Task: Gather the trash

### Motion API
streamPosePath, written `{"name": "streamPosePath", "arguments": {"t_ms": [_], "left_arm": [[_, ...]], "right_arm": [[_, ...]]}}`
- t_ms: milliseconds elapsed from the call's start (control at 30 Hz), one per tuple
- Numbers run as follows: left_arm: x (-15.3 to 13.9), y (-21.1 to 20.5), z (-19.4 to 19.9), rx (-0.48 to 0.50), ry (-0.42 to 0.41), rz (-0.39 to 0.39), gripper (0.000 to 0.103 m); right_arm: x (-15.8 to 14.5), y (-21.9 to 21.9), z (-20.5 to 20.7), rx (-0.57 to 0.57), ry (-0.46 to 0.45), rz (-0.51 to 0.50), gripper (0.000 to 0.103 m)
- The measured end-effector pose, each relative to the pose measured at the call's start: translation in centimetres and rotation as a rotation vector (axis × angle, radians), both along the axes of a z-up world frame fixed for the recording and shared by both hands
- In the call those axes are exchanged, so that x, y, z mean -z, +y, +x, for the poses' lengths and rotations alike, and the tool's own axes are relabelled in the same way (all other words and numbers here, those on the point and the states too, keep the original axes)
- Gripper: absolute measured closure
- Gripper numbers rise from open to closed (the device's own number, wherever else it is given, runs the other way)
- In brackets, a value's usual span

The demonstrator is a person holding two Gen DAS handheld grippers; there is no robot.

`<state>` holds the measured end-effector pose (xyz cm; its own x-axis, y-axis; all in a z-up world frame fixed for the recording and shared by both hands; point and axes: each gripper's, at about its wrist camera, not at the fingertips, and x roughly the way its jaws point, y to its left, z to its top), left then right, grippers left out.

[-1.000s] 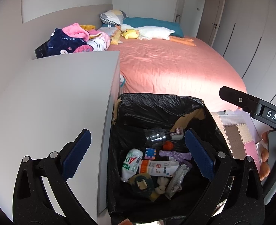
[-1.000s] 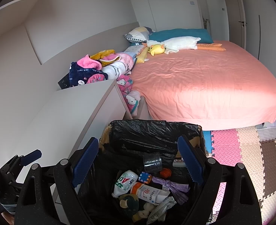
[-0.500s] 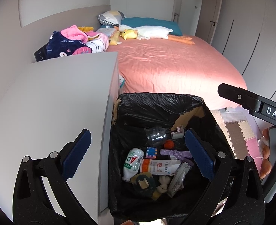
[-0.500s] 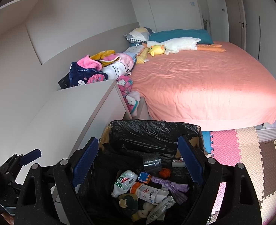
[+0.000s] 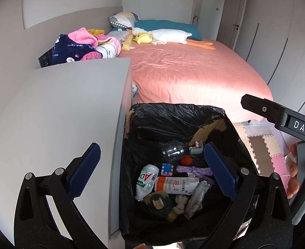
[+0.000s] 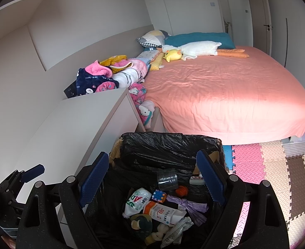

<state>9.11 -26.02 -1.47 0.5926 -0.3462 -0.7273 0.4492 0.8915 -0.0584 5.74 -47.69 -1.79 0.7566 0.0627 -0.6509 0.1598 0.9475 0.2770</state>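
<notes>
**Black liner, full bin, both my jaws wide and empty above it**

Black plastic lines the trash bin (image 5: 179, 120), which stands on the floor against the side of a pale cabinet (image 5: 59, 114), at the foot of a bed (image 5: 189, 74) with a pink sheet. Both my tools tilt down into its mouth. My left gripper (image 5: 152, 170) has its blue pads spread wide with nothing between them; one pad sits over the cabinet top, the other over the bin's right half. My right gripper (image 6: 152, 178) is spread just as far and is empty too, both pads framing the bin's opening.

The trash lies below and ahead of the jaws, at the bottom of the liner: a white bottle with green lettering (image 5: 146, 180), an orange-and-white carton (image 5: 175, 184) lying across my line of sight, a clear plastic cup (image 5: 172, 150) on its side, a purple knotted bag (image 6: 185, 205), a small orange ball (image 5: 186, 160) and a crinkled wrapper (image 6: 175, 230).

I judge the collecting is largely done, since I see no loose litter on cabinet, bed or foam floor mat (image 6: 277, 170). If the liner is to be gathered next, its rim matters most. My right gripper sits more squarely over the bin; my left is offset toward the cabinet, so each would take the rim edge on its own side.
</notes>
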Motion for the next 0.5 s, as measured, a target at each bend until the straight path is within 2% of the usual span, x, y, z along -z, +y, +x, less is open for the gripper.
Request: {"name": "streamPosePath", "arguments": {"t_ms": [233, 500], "left_arm": [[0.19, -0.22, -0.18, 0.004, -0.013, 0.036, 0.006], [0.26, -0.26, -0.22, 0.016, -0.014, 0.027, 0.006]], "right_arm": [[-0.02, -0.01, -0.03, -0.001, 0.0, 0.0, 0.017], [-0.06, -0.02, -0.08, -0.001, 0.0, 0.0, 0.017]]}}
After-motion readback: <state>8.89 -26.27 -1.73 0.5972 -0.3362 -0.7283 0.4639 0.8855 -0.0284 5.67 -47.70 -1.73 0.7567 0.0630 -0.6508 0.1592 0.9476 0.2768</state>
